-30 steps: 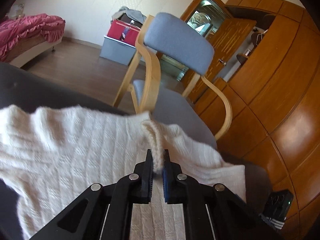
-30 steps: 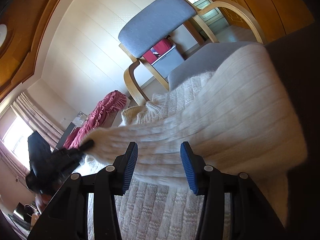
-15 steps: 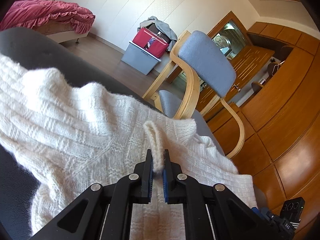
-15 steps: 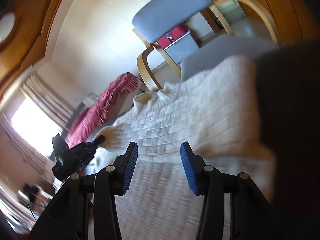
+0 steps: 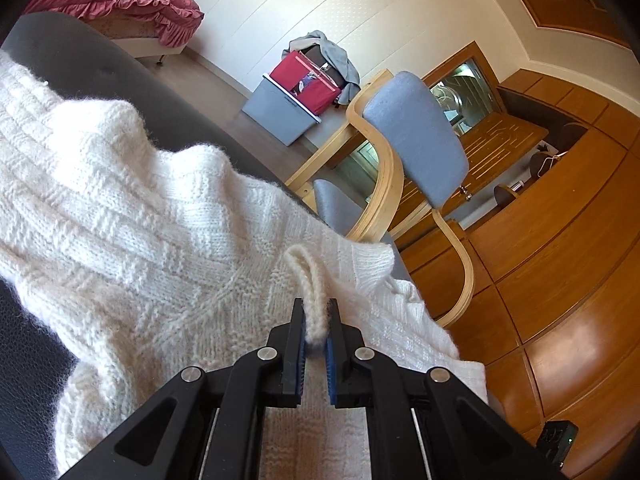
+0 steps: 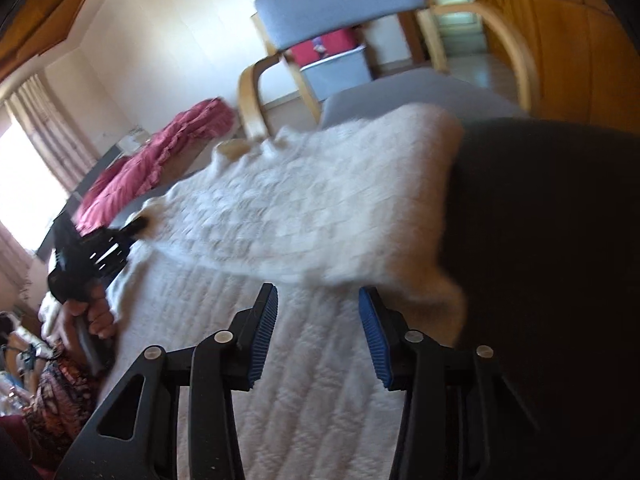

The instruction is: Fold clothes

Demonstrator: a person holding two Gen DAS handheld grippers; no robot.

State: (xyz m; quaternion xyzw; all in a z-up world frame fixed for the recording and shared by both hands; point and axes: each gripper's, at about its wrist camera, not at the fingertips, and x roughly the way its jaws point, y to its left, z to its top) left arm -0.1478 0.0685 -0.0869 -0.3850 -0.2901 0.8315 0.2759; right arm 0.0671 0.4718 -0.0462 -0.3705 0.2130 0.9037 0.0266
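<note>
A cream knit sweater [image 5: 152, 236] lies spread on a dark padded surface [image 5: 92, 68]. My left gripper [image 5: 316, 320] is shut on a raised fold of the sweater's edge and holds it just above the rest of the knit. In the right wrist view the sweater [image 6: 312, 208] lies folded over itself, blurred by motion. My right gripper [image 6: 318, 304] is open and empty, just above the lower layer and short of the folded edge. The left gripper [image 6: 100, 252] shows at the far left there, pinching the sweater's corner.
A wooden armchair with grey cushions [image 5: 412, 148] stands just beyond the dark surface. A grey box with red bags [image 5: 296, 100] sits by the wall. A bed with a red cover [image 5: 120, 4] is far left. Wooden cabinets [image 5: 560, 220] fill the right.
My left gripper has carried the pinched sweater edge across, bringing more of the knit into its view. My right gripper has drawn back from the fold, staying open.
</note>
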